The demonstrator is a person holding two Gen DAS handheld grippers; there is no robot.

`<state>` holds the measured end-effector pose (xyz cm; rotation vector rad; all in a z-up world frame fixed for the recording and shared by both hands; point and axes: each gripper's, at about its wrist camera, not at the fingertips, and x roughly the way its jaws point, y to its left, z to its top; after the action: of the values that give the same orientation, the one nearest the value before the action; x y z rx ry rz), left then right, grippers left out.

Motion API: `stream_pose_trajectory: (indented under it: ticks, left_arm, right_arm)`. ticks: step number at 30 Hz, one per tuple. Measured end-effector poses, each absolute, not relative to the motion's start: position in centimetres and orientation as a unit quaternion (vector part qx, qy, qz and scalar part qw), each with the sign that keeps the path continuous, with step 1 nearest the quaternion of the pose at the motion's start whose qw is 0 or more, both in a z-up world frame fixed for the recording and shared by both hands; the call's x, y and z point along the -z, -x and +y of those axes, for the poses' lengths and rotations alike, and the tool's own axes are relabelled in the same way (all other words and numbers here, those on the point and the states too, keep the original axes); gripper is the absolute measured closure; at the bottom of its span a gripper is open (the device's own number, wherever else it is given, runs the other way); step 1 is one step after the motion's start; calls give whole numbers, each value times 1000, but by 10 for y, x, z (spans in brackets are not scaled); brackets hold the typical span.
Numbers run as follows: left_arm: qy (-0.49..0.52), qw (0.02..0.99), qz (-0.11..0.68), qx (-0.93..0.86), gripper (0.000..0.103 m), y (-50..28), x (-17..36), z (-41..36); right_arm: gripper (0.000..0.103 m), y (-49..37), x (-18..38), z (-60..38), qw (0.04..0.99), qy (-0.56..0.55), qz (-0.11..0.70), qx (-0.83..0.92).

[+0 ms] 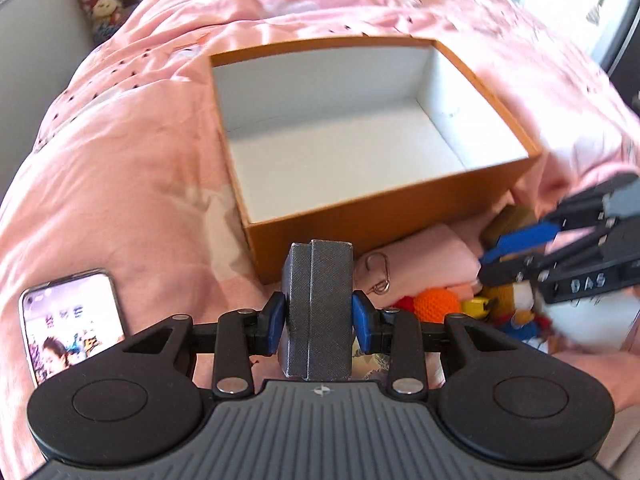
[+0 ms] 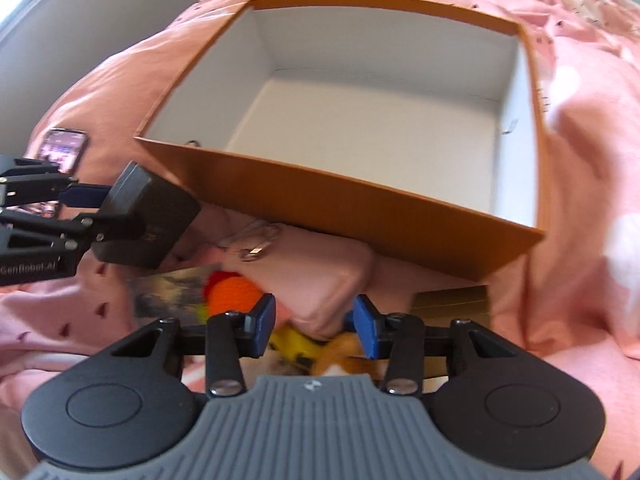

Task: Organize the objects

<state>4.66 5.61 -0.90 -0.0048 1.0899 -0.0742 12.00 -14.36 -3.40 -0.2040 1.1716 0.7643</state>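
Note:
My left gripper (image 1: 318, 318) is shut on a small dark grey case (image 1: 318, 312) and holds it just in front of an open orange box (image 1: 360, 216) with a white inside; the case also shows in the right wrist view (image 2: 148, 220). My right gripper (image 2: 314, 328) is open over a pile by the box's near wall: a pink pouch (image 2: 320, 280), an orange crocheted toy (image 2: 236, 294), a yellow toy (image 2: 296, 340) and a gold box (image 2: 456, 300). The right gripper also shows in the left wrist view (image 1: 516, 248).
Everything lies on a pink bedspread (image 1: 120, 160). A lit phone (image 1: 72, 320) lies at the left of my left gripper. A picture card (image 2: 172, 288) lies under the toys. Plush toys (image 1: 100, 0) are stacked in the far left corner.

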Motion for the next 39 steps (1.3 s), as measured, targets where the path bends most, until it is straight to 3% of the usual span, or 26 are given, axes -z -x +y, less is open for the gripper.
stream_pose_trajectory:
  ticks: [14,22,29,34,39]
  left_arm:
    - [33,857,513,11,65,-30,3,88]
    - [47,863,504,13,65,-22,1,98]
    - [47,865,499,13,66,-19,4,99]
    - [46,868,494,16,66,-15,1,99]
    - [49,871,489,17,66,-15,0,99]
  right_arm:
    - [58,-84,35,-71,691,119,538,-467]
    - [34,-60,67,-25,664,213,547,-463]
    - [25,-42,87,-4,675,300,504,-448]
    - [37,-51,77,-16,676,269,519,-449]
    - [67,-54,43,-43,690,227,512,-458]
